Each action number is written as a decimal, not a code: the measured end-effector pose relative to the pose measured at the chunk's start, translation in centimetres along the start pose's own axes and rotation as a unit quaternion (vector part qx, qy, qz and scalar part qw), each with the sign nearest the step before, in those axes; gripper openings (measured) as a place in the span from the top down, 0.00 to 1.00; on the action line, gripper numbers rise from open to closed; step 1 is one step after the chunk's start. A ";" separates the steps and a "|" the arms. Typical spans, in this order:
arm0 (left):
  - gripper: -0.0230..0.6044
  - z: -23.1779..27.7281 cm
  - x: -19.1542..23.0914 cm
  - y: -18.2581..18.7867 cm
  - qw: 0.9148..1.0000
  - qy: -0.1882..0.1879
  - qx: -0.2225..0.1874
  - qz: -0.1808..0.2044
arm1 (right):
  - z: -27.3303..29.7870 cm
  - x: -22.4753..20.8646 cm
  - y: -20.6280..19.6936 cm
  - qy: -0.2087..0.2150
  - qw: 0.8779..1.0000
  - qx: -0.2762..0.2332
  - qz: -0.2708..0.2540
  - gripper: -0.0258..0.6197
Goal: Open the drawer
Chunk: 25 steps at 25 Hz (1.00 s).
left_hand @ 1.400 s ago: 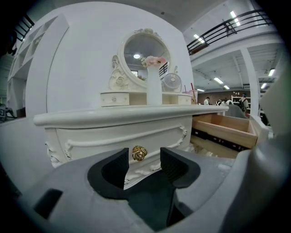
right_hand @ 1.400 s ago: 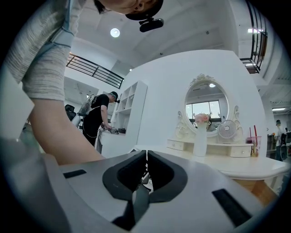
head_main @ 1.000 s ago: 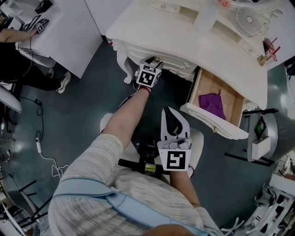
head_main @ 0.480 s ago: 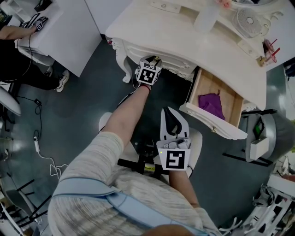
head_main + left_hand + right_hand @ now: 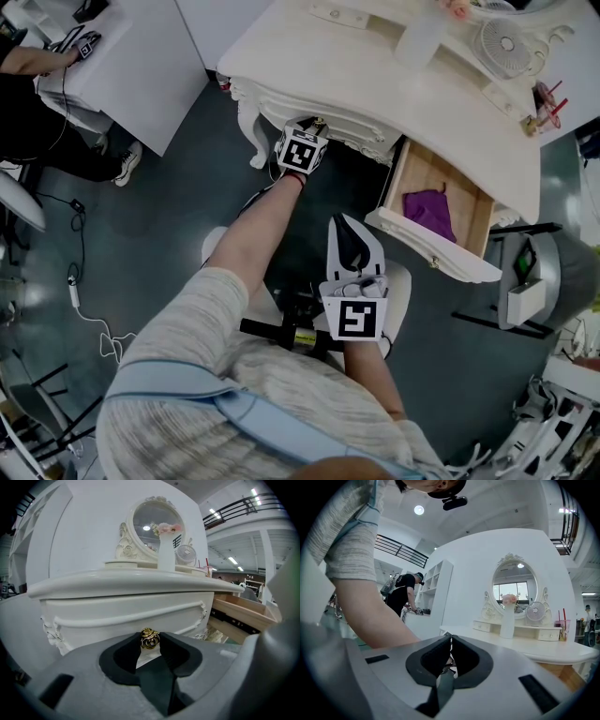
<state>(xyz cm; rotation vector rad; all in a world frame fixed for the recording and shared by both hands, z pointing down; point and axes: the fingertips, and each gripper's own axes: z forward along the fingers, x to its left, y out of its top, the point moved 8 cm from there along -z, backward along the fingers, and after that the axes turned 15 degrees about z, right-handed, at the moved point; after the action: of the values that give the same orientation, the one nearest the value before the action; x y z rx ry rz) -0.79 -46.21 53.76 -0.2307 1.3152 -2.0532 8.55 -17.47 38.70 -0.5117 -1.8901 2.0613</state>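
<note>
Purple cloth (image 5: pixel 430 211) in open drawer (image 5: pixel 433 247), fan (image 5: pixel 506 42), vase (image 5: pixel 166 552)

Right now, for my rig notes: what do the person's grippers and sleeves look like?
Both the left gripper and right gripper are pale grey with black-lined jaws and black-and-white square markers. The shirt is flecked grey, short-sleeved, under a light blue strap.

Head view: bystander (image 5: pixel 33 122) cut off at left edge; centre drawer (image 5: pixel 352 131) front, open drawer (image 5: pixel 431 173) rear hid. under tabletop (image 5: pixel 375 66).
</note>
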 end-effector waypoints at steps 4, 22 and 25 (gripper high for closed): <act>0.75 -1.2 -0.4 -0.3 1.000 -0.004 -0.004 -0.002 | -0.1 0.1 -0.2 -0.001 1.000 0.007 -0.006 0.94; 0.75 -7.3 -2.6 -3.5 0.999 -0.028 -0.022 -0.017 | 0.1 0.0 -0.7 -0.012 0.999 0.020 -0.023 0.94; 0.75 -8.6 -3.1 -4.1 0.999 -0.029 -0.024 -0.019 | 0.1 0.0 -0.7 -0.015 0.999 0.019 -0.021 0.94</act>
<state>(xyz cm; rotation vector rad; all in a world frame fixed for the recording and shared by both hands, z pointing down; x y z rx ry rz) -4.39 -36.86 53.79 -0.3359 1.3351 -2.0332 8.44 -17.52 39.36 -0.4309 -1.8595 2.0856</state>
